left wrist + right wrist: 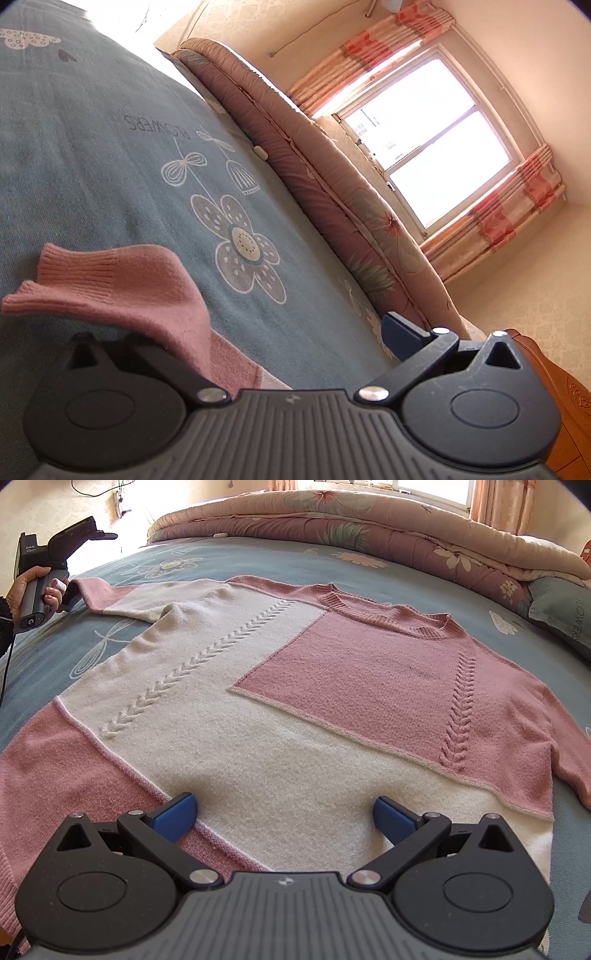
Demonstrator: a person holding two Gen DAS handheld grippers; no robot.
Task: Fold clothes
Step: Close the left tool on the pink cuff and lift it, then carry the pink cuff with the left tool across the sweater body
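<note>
A pink and cream knit sweater lies flat, front up, on the blue bed sheet. My right gripper is open, its blue pads resting low over the cream lower body of the sweater. My left gripper is at the far left sleeve end. In the left wrist view the pink sleeve cuff drapes over the left finger, and the right blue pad stands well apart, so the jaws are open. The left finger's tip is hidden under the cuff.
A rolled floral quilt lies along the far side of the bed, also in the left wrist view. A window with orange curtains is behind it. A blue pillow is at far right. A wooden bed frame shows at lower right.
</note>
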